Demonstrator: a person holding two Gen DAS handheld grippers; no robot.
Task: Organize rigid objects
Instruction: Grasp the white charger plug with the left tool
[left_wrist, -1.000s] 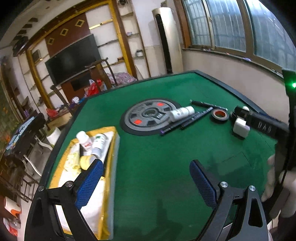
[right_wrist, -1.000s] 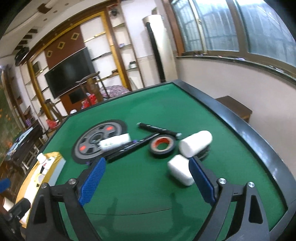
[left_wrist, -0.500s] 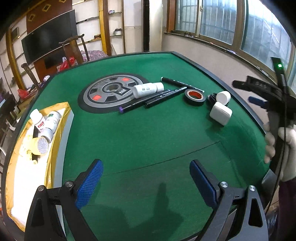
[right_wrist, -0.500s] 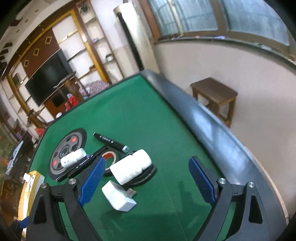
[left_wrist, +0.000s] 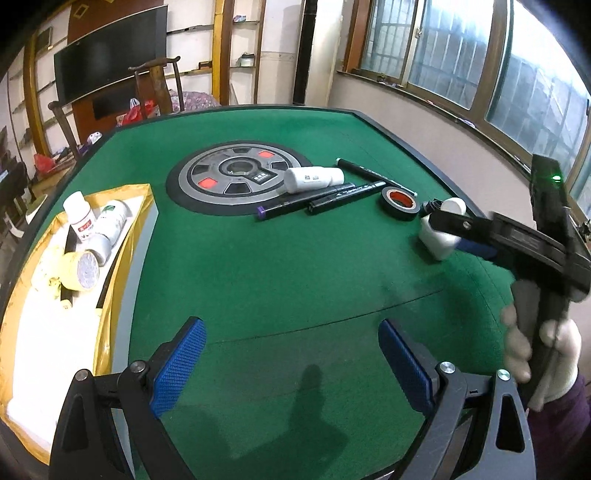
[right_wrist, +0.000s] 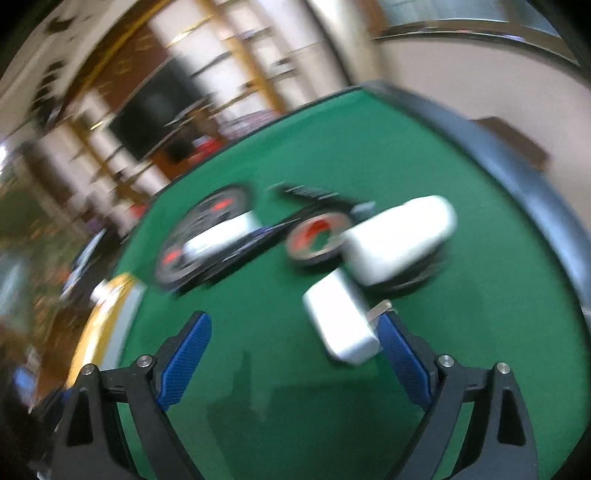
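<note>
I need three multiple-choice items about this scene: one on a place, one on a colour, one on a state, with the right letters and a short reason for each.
1. Where does the tape roll lie?
A. in the box
B. on the felt, right of the markers
C. on the grey disc

2. What colour are the pads on the left gripper?
A. blue
B. red
C. yellow

3. In what state is the right gripper?
A. shut on the charger
B. shut on nothing
C. open

Answers: 1 B, the roll sits on the green felt beside the two markers. 2 A, both pads are blue. 3 C, its fingers stand wide apart, the white charger lying near the right one, ungripped.
</note>
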